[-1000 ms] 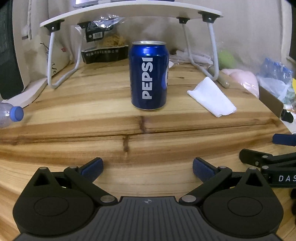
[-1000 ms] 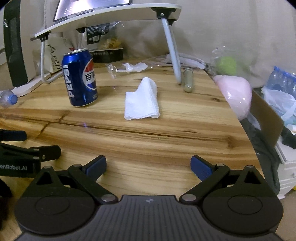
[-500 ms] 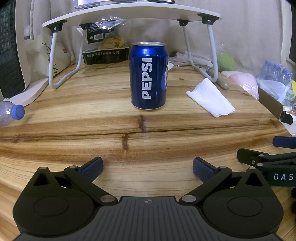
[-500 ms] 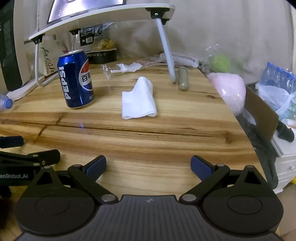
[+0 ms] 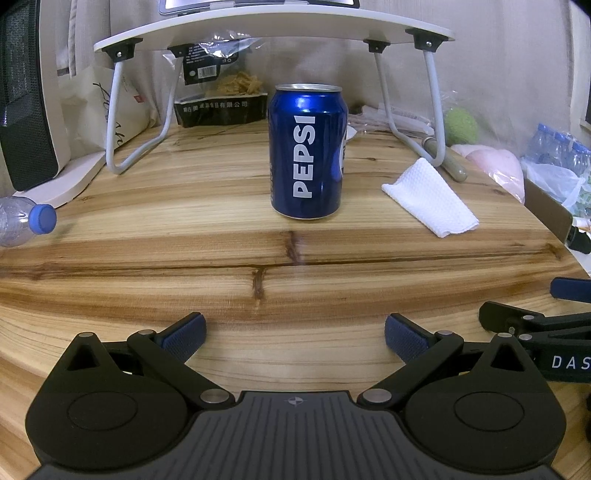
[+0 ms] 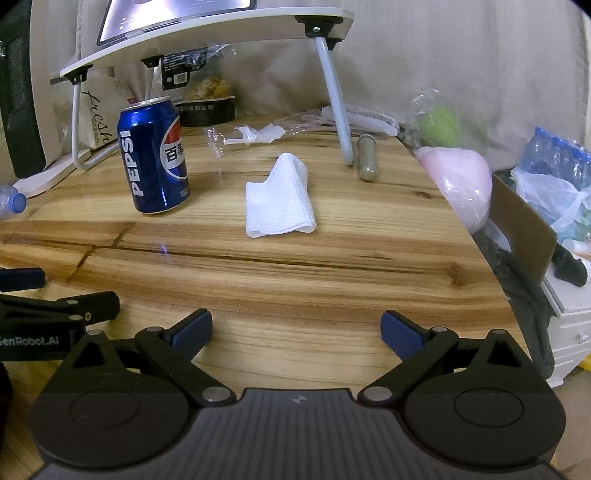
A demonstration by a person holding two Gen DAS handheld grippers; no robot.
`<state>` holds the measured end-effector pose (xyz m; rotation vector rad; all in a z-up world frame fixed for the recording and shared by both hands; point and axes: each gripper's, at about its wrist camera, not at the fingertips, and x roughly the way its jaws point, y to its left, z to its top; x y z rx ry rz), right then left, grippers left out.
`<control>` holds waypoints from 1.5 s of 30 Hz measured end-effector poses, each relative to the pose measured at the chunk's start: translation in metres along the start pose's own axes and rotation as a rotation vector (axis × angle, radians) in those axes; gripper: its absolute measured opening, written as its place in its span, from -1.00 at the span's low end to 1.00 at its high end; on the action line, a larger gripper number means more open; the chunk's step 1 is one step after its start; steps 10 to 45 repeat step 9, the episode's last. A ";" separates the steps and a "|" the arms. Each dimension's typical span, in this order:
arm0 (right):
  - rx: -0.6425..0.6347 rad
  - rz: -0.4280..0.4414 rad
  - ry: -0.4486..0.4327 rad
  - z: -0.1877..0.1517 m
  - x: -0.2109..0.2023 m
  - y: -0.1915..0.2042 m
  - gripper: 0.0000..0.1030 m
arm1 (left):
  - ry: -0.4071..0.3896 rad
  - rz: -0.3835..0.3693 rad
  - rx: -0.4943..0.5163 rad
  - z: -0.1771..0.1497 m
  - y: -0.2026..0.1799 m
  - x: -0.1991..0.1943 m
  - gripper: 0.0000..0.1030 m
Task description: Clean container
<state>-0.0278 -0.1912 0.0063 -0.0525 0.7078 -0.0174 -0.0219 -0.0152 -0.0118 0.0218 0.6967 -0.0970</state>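
left tool + right tool hovering wide, empty | can standing upright mid-bench, cloth lying just beside | advising: right pinching cloth fold, left bracing can low

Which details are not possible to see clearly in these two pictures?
- Pepsi can: its top is edge-on in both views, so opened or sealed is unclear.
- Plastic bottle: cut off by the left edge in both views.
- Laptop on the stand: cropped by the top edge.
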 end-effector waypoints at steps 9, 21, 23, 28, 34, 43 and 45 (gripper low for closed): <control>0.001 0.003 0.000 0.000 0.000 0.001 1.00 | -0.001 0.000 0.000 0.000 0.000 0.000 1.00; 0.001 0.003 0.000 0.000 0.000 0.001 1.00 | -0.001 0.000 0.000 0.000 0.000 0.000 1.00; 0.001 0.003 0.000 0.000 0.000 0.001 1.00 | -0.001 0.000 0.000 0.000 0.000 0.000 1.00; 0.001 0.003 0.000 0.000 0.000 0.001 1.00 | -0.001 0.000 0.000 0.000 0.000 0.000 1.00; 0.001 0.003 0.000 0.000 0.000 0.001 1.00 | -0.001 0.000 0.000 0.000 0.000 0.000 1.00; 0.001 0.003 0.000 0.000 0.000 0.001 1.00 | -0.001 0.000 0.000 0.000 0.000 0.000 1.00; 0.001 0.003 0.000 0.000 0.000 0.001 1.00 | -0.001 0.000 0.000 0.000 0.000 0.000 1.00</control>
